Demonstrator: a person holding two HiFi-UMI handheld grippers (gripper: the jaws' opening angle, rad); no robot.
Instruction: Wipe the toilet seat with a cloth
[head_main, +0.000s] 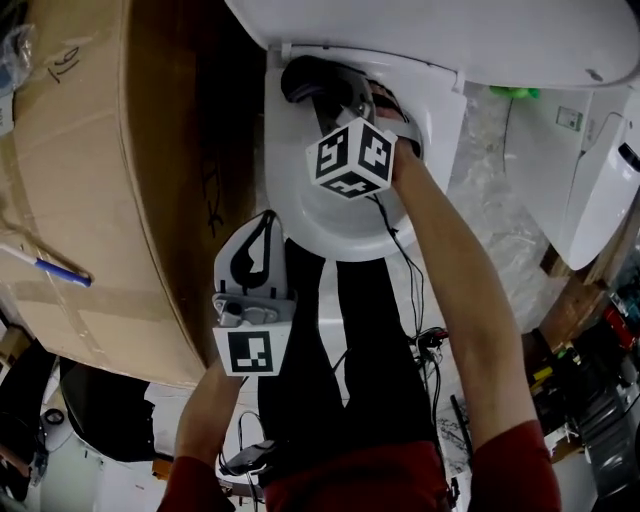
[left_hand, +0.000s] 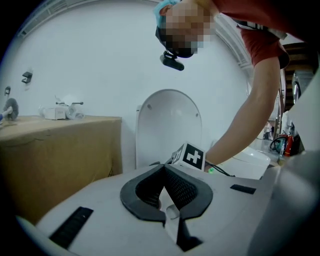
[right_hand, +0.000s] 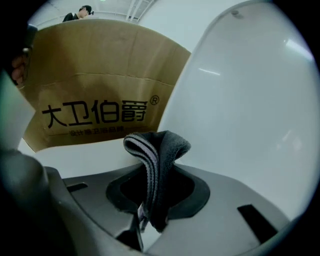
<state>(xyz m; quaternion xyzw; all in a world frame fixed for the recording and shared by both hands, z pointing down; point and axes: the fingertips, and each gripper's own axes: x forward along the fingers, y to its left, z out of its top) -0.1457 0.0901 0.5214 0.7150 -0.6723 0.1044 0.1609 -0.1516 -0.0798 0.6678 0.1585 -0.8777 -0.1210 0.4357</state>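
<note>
**Right gripper** (right_hand: 145, 217): jaws clamped on a folded dark cloth (right_hand: 159, 150). The grey-edged fold stands out past the tips.

**Cloth, placement:** in the head view it sits at the far left of the toilet seat (head_main: 300, 215), close under the raised lid (head_main: 450, 30). Whether it presses on the seat cannot be told.

**Toilet seat:** a white oval ring with its long axis running far to near. Nearly all of the ring lies on the near side of the cloth. The wipe is judged to call for a draw along the rim from the far end toward the near one.

**Left gripper** (head_main: 255, 250): jaws pressed together with nothing between them. It is held at the near left rim, apart from the cloth. The right gripper is the one at the work.

**Cardboard box** (head_main: 90, 180): stands just left of the toilet, so there is little room on that side.
</note>
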